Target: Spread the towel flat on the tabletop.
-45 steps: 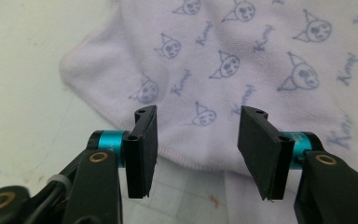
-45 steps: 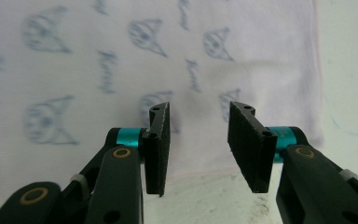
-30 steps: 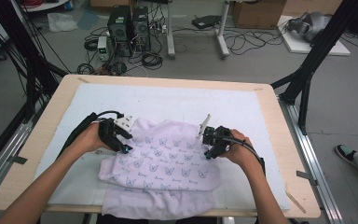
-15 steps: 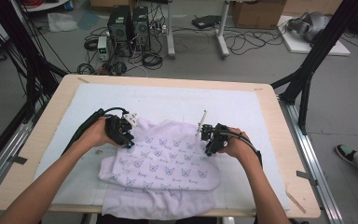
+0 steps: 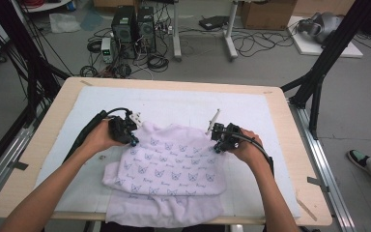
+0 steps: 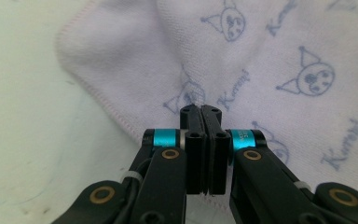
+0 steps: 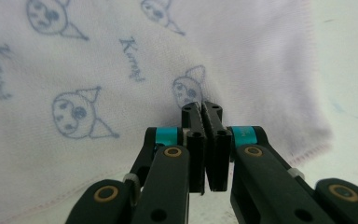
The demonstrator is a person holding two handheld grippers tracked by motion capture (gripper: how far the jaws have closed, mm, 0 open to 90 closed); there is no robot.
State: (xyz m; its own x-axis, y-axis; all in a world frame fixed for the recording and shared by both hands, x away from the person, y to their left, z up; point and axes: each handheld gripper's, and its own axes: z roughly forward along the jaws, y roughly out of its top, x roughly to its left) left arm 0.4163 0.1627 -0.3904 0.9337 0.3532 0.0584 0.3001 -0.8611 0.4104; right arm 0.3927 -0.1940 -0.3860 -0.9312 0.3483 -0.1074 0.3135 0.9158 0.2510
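Compared with the earlier pictures, the left gripper (image 5: 131,137) now sits farther from the person and slightly more to the right, and the towel's (image 5: 174,164) far left corner rides with it, pinched between the closed jaws. The right gripper (image 5: 217,143) lies a little farther up the table as well, its jaws pressed together on the far right corner. The towel's far edge is drawn out straighter between the two grippers.
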